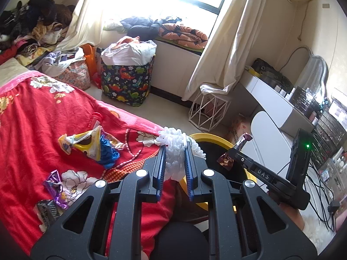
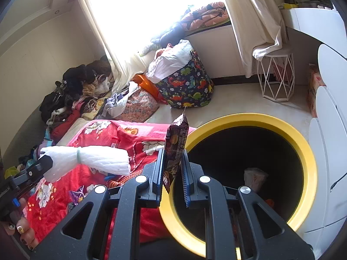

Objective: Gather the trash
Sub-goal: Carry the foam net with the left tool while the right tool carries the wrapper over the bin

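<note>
My left gripper (image 1: 175, 151) is shut on a white foam sheet (image 1: 176, 143), held at the bed's edge just short of the yellow-rimmed bin (image 1: 211, 137). The same foam sheet (image 2: 86, 159) shows at the left of the right wrist view. My right gripper (image 2: 173, 153) is shut on a dark brown snack wrapper (image 2: 176, 143), upright at the near left rim of the bin (image 2: 249, 119). That wrapper (image 1: 235, 151) also appears over the bin in the left wrist view. A yellow and blue wrapper (image 1: 93, 145), a purple wrapper (image 1: 55, 187) and a dark wrapper (image 1: 46, 213) lie on the red blanket (image 1: 32, 119).
Inside the bin lie a clear bag (image 2: 254, 178) and an orange scrap. A dinosaur-print basket (image 1: 128, 82) and a white wire stool (image 1: 208, 110) stand on the floor beyond. White drawers (image 2: 329, 134) flank the bin on the right. Clothes pile at the bed's far end.
</note>
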The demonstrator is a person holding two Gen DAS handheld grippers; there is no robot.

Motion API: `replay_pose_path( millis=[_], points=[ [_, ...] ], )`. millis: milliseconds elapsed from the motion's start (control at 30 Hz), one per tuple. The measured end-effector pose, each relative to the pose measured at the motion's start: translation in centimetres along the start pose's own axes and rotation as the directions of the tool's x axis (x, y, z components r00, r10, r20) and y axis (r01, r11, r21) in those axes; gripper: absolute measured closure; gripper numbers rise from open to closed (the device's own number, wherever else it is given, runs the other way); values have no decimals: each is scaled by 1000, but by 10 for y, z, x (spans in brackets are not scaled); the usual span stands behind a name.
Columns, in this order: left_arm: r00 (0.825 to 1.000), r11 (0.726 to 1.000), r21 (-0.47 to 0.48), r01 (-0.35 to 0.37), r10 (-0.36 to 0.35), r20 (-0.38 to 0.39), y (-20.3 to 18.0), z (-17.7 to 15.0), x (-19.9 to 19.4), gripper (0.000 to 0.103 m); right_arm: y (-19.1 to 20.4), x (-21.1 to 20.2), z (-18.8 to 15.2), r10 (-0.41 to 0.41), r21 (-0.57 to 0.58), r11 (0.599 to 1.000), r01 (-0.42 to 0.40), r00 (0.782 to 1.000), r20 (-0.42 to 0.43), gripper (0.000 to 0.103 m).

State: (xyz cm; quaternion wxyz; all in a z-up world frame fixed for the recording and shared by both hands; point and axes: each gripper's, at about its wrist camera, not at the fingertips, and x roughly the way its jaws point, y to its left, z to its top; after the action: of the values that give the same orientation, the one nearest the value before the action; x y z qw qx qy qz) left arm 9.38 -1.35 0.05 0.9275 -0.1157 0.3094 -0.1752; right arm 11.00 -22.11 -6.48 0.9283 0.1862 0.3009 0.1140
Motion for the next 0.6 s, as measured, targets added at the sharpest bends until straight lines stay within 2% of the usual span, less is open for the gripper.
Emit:
replay_pose_path(
  millis=[600],
  points=[
    [999,999,33,39,-38,-30,-18,-4,16,92,-15,-6,2,-61,20,998,61,998,24,88]
  ],
)
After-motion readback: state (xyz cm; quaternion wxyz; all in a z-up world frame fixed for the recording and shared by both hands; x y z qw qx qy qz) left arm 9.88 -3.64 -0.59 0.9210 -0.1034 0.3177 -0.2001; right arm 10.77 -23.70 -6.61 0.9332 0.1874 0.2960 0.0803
